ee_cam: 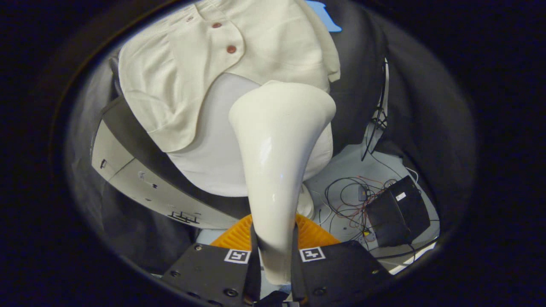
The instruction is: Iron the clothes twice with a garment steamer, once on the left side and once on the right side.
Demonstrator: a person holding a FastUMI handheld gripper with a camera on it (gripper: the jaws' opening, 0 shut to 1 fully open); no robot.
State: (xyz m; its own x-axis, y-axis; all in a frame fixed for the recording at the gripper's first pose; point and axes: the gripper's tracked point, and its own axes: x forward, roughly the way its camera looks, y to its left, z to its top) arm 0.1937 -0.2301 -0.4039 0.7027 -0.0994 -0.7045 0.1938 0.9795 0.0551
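Holding the steamer [279, 170] clamped between both fingers of the gripper [273, 260], its head against the shirt [179, 85] at 12 o'clock. We judge a pass underway; next stroke needs steady contact toward 11.

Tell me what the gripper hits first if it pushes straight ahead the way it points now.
The gripper, shut on the steamer, would likely press the steamer's wide head into the cream garment just beyond it, though the gap is hard to judge.
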